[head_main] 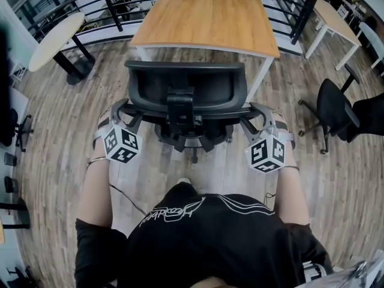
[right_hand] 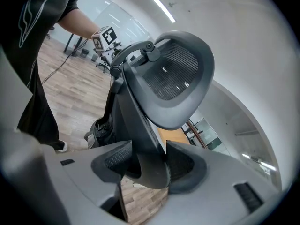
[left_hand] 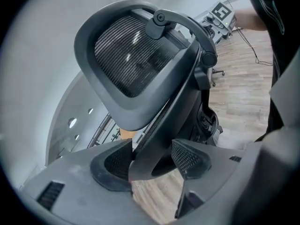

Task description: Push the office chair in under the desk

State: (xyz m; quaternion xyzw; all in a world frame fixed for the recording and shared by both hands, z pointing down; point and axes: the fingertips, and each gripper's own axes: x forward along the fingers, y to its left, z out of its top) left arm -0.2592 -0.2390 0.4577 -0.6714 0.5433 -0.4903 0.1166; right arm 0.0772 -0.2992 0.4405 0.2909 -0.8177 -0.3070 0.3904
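My left gripper (head_main: 119, 111) and right gripper (head_main: 262, 111) have jaws clenched, seemingly firmly, on the side edges of the office chair (head_main: 186, 84) backrest. The chair stands at the wooden tabletop's (head_main: 207, 17) near edge.

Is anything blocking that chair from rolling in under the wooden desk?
Nothing visible does. The office chair stands close before the desk, lined up between its white legs, with bare floor around it. The left gripper and right gripper each clamp a side of its backrest, nothing between. The space under the tabletop is hidden.
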